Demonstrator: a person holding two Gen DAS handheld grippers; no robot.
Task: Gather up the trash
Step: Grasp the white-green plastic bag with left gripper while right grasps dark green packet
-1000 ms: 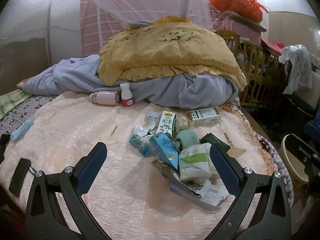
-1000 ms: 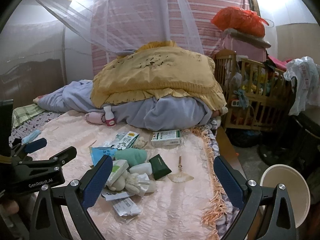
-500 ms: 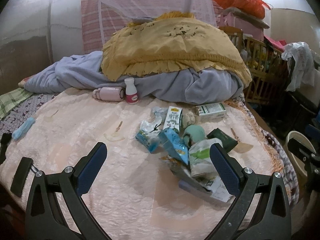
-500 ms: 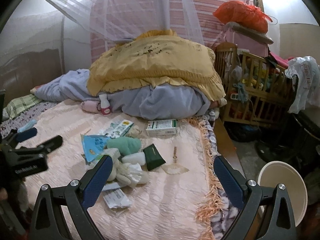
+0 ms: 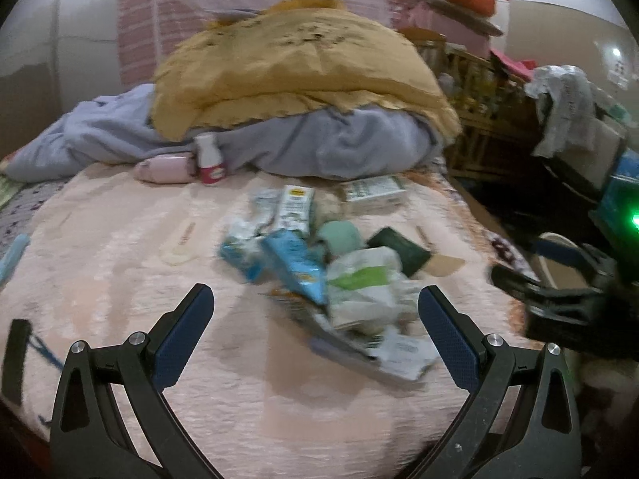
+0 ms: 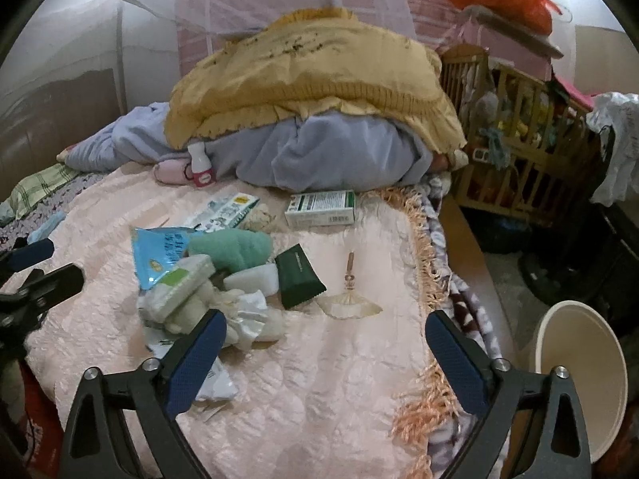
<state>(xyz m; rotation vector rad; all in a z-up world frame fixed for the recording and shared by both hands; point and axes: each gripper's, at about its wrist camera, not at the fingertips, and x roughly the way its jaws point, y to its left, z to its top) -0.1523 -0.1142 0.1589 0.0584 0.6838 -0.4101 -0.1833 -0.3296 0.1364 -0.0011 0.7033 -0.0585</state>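
While the heap of wrappers and cartons (image 6: 207, 279) sprawls loose across the pink bedspread (image 6: 319, 391), any grab risks taking only part of it: the pieces overlap, and a pinch on one crumpled tissue could drag its neighbours toward the fringed edge at the right of the frame. A dark green packet (image 6: 297, 277) at the heap's right flank lies just beside a small fan-shaped ornament (image 6: 349, 299), which may not be rubbish at all and could be swept up by mistake. A green-and-white box (image 6: 321, 209) sits apart, higher in the frame, near the grey and yellow bedding (image 6: 311, 92). In the right wrist view the heap occupies centre-left, its nearest scraps touching or passing behind the left finger of the right gripper (image 6: 325, 355), whose jaws are closing with only bare bedspread squarely between them. A pale bin (image 6: 579, 379) waits at lower right, off the bed. In the blurred left wrist view the left gripper (image 5: 315, 335) is spread wide, the heap lying just above and right of centre between its fingers.
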